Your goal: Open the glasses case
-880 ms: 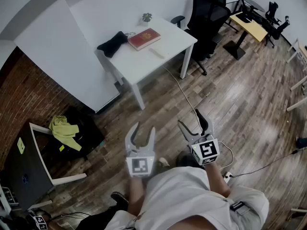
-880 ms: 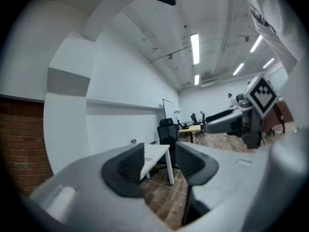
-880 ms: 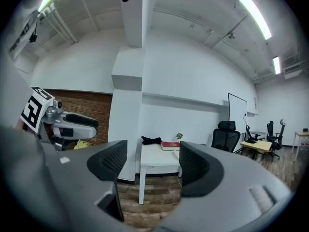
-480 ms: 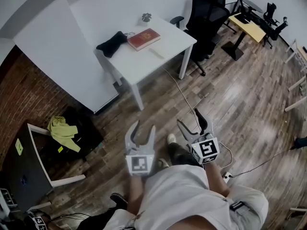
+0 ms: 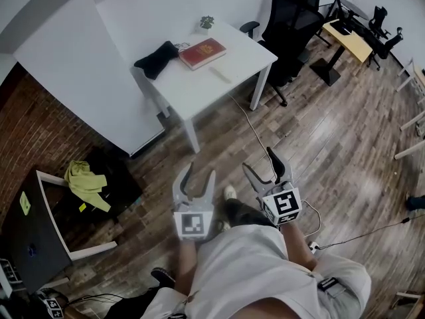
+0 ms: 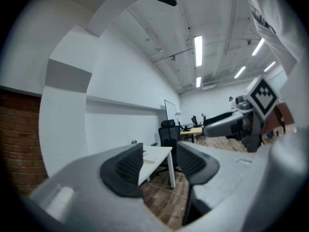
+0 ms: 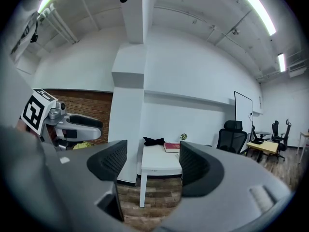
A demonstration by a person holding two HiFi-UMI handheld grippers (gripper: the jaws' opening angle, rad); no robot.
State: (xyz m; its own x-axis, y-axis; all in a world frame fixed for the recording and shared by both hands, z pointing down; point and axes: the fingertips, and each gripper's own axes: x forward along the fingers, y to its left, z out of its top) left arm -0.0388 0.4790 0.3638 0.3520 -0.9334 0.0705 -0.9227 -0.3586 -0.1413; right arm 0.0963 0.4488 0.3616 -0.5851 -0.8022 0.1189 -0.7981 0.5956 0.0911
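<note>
We have opened nothing yet: left gripper (image 5: pixel 199 174) and right gripper (image 5: pixel 259 161) are released and empty, the bench (image 5: pixel 198 88) well apart at twelve o'clock.

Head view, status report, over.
Grippers: left gripper, right gripper open, empty. On table, pale oblong, possibly the case, untouched. Cable on floor between.
</note>
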